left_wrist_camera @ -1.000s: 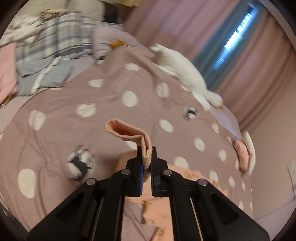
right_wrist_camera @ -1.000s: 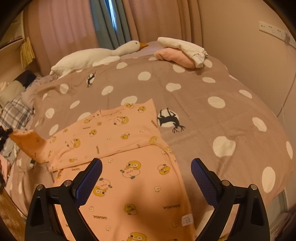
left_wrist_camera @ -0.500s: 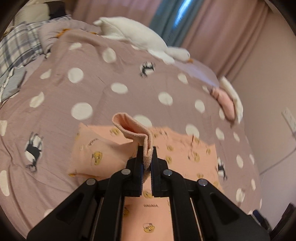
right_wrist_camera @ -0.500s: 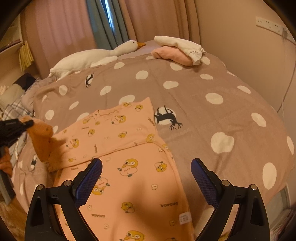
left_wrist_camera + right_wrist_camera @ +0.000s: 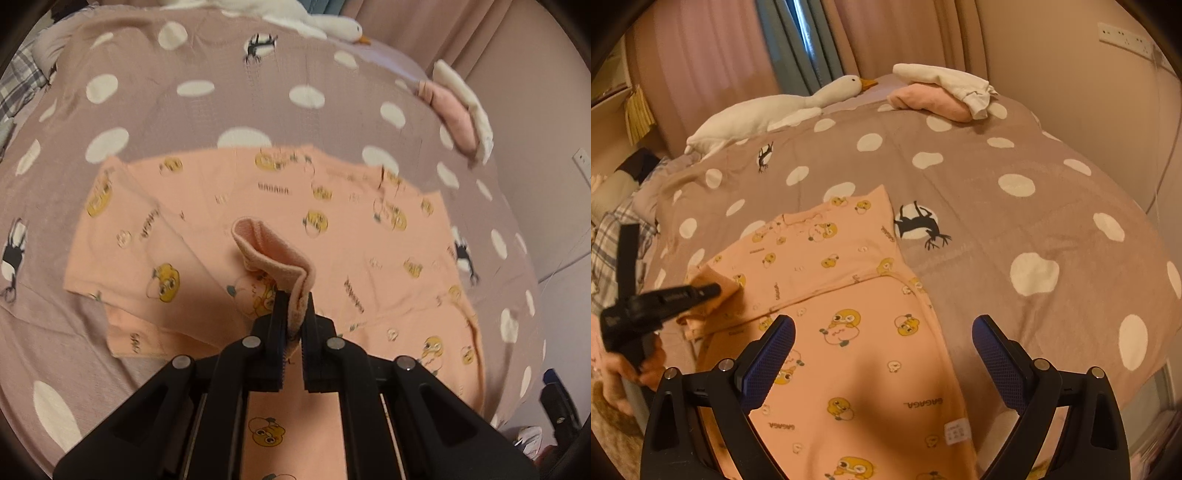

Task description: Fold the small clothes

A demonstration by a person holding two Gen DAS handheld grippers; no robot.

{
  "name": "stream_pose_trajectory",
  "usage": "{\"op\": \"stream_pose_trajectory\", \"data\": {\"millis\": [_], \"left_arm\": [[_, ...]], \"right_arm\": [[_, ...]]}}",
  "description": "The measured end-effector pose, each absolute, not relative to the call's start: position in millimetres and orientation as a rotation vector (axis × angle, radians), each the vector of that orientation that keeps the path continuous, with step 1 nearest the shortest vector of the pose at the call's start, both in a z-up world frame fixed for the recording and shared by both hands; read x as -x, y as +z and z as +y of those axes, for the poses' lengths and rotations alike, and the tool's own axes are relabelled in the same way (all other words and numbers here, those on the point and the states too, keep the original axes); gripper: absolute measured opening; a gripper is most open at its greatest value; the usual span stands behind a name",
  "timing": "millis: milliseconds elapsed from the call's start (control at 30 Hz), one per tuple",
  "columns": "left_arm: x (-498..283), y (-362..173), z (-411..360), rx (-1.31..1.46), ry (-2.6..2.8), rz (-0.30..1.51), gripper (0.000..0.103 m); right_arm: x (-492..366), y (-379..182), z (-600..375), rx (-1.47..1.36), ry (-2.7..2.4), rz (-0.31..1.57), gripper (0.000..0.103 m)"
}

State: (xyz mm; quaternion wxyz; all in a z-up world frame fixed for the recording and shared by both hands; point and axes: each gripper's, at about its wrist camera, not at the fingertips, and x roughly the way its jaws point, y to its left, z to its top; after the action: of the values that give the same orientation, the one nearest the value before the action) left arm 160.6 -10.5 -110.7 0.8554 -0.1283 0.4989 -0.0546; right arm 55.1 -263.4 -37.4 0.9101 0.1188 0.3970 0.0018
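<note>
A small peach garment with yellow duck prints [image 5: 332,206] [image 5: 849,295] lies spread on the polka-dot bed cover. My left gripper [image 5: 293,306] is shut on the garment's sleeve cuff [image 5: 273,254] and holds it lifted over the body of the garment. In the right wrist view the left gripper [image 5: 713,290] sits at the garment's left side with the sleeve folded inward. My right gripper [image 5: 882,339] is open and empty, hovering over the garment's lower half.
The mauve bed cover [image 5: 1015,221] has white dots. A white goose plush [image 5: 768,114] lies at the far edge. A pink and white pile of folded clothes [image 5: 942,92] sits at the far right. Plaid fabric [image 5: 605,236] lies at the left.
My left gripper has carried the sleeve cuff from out at the left side inward over the garment. My right gripper has barely moved and stays open.
</note>
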Motion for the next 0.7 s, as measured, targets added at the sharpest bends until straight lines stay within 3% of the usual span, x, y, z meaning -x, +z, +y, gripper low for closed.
{"op": "stream_pose_trajectory", "data": {"millis": [267, 367, 433, 467, 600, 700], "left_arm": [[-163, -136, -12, 0.285, -0.125, 1.117, 0.011], [-160, -138, -11, 0.310, -0.158, 1.141, 0.027], [-154, -131, -8, 0.337, -0.196, 1.125, 0.057], [-150, -125, -6, 0.343, -0.208, 1.107, 0.062], [-134, -101, 16, 0.356, -0.160, 1.042, 0.073], [-124, -92, 42, 0.395, -0.096, 1.019, 0.074]], "right_arm": [[-58, -41, -265, -0.254, 0.007, 0.833, 0.096], [-60, -44, -264, -0.257, 0.018, 0.842, 0.096], [-63, -45, -263, -0.259, 0.029, 0.848, 0.096], [-66, -46, -262, -0.261, 0.038, 0.852, 0.096], [-77, -47, -252, -0.265, 0.095, 0.856, 0.096], [-91, -51, -240, -0.265, 0.155, 0.876, 0.096]]}}
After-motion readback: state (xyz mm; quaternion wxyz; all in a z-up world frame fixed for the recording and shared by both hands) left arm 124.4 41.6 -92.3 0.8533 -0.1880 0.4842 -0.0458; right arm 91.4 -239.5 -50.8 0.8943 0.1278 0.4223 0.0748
